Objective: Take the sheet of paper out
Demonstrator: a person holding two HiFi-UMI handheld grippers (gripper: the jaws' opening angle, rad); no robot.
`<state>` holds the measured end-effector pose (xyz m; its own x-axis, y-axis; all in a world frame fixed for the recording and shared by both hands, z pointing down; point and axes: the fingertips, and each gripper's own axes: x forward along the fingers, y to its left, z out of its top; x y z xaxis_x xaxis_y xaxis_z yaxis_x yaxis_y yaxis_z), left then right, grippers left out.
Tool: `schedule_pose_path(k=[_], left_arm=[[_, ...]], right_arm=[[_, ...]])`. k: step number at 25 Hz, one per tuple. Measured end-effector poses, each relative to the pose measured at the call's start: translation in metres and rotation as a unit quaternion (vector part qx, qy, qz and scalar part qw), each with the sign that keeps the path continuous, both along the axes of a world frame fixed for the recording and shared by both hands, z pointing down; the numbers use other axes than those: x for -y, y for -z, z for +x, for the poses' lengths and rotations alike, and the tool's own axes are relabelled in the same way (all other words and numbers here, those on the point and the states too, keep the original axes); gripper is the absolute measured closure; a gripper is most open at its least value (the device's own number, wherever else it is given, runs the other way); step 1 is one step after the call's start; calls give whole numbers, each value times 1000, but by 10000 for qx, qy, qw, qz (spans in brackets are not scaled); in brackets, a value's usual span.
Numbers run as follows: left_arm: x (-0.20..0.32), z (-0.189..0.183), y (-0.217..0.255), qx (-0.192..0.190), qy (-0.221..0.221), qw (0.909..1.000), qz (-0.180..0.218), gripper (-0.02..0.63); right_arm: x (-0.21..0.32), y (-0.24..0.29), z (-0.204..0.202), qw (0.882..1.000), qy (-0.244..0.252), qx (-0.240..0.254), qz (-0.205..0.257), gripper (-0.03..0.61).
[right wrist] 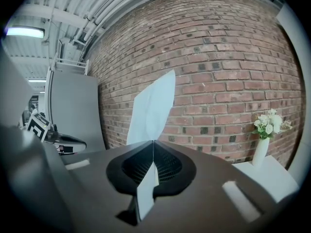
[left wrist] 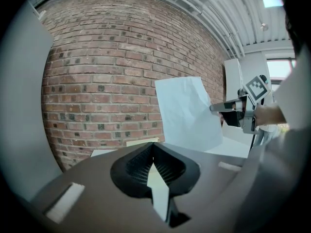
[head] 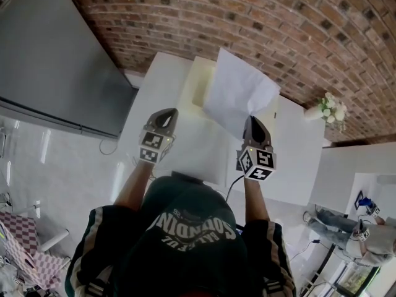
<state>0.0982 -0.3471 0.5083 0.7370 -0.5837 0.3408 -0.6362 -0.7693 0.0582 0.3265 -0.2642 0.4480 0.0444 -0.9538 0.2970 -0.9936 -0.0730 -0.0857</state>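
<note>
- White sheet of paper (head: 238, 101) is up in the air over the desk (head: 154, 98), pinched at its lower edge by the right tongs (head: 250, 119). It stands up and fans out from the tips.
- Right gripper view: the tongs are closed on the sheet. It runs between the pads and rises past the tips in front of the brick wall (right wrist: 218, 57).
- Left gripper view: the sheet (left wrist: 187, 113) stands nearly upright against the bricks, and the right tongs (left wrist: 214, 108) clamp its right edge.
- Left tongs (head: 167, 113) are closed, tips meeting, with nothing seen beyond them. They hover over the desk beside the sheet and do not touch it.
- Cream shallow box (head: 198, 82) sits on the desk near the wall. The raised sheet overlaps it in the head view.
- Vase of white flowers (head: 331, 110) stands at the desk's far right end by the wall.
- Grey cabinet (head: 49, 60) stands to the left of the desk.
- Writing: the person's dark cap (head: 185, 228) carries white letters, upside down to the camera. "SOUNDIN" can be read; the smaller line by it is not legible.
- Each gripper's cube bears black-and-white square markers, with no words on them.
- No print can be made out on the sheet.
</note>
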Motion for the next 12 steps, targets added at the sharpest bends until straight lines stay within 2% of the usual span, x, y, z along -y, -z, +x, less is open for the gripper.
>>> schedule_pose_path(k=[12], left_arm=[[2, 6, -5, 19, 25, 10000, -68, 603]], right_arm=[[3, -5, 7, 9999, -10, 125, -53, 575]])
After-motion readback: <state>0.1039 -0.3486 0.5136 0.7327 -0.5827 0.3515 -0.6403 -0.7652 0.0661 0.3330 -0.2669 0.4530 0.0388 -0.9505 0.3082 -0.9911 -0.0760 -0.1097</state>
